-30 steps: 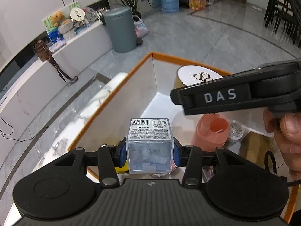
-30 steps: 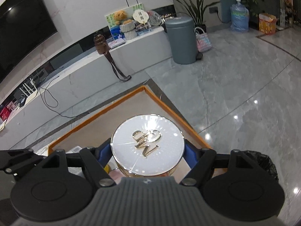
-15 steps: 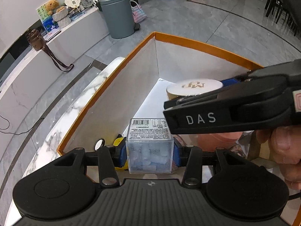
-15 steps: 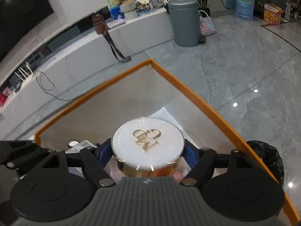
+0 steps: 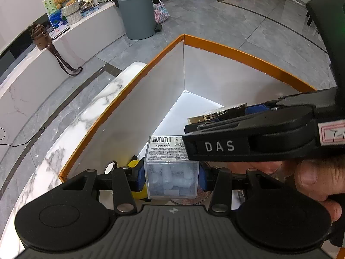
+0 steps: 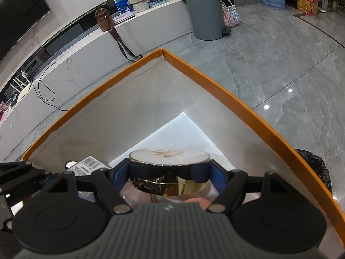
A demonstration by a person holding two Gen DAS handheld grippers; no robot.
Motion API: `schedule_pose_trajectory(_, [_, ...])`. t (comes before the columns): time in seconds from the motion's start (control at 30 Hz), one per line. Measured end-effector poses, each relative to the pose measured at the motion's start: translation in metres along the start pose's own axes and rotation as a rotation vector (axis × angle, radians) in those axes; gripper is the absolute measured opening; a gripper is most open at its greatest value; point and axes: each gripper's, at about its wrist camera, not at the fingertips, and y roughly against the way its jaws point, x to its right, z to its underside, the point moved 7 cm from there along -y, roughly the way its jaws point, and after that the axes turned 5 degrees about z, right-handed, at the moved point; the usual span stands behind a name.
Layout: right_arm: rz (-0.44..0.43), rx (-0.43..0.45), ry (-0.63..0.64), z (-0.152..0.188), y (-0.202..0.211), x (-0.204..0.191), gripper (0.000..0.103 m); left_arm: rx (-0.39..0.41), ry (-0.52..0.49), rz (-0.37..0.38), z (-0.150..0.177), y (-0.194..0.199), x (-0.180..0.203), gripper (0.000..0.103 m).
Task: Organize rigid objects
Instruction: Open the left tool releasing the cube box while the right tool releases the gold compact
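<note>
My left gripper [image 5: 171, 178] is shut on a clear plastic cube box [image 5: 171, 172] with a barcode label on top and pale pieces inside. It hangs inside the orange-rimmed white box [image 5: 237, 52]. My right gripper [image 6: 169, 173] is shut on a round gold jar with a white lid [image 6: 169, 157], low inside the same box [image 6: 226, 91]. The right gripper crosses the left wrist view [image 5: 254, 138], and the jar [image 5: 215, 114] shows behind it. The cube's label [image 6: 86, 165] shows at the left of the right wrist view.
A yellow object [image 5: 134, 166] and a pink object [image 6: 197, 201] lie in the box under the grippers. The box stands on a marble top [image 5: 71, 133]. A grey bin [image 6: 203, 10] and a low white counter [image 6: 138, 28] stand across the floor. A black bag [image 6: 314, 166] lies right of the box.
Both grippers have gone down and forward into the orange-rimmed box with their loads. The jar lid now sits below the rim, and both views tilt further down.
</note>
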Motion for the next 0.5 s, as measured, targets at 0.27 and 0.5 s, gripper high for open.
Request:
schedule_pose_trajectory(0.27, [0.018, 0.009, -0.022, 0.001, 0.000, 0.001, 0.076, 0.003, 0.000, -0.008, -0.002, -0.001, -0.001, 0.076])
schedule_pose_trajectory(0.5, [-0.020, 0.030, -0.047, -0.003, 0.010, 0.002, 0.077, 0.010, -0.006, -0.011, -0.005, 0.002, -0.001, 0.076])
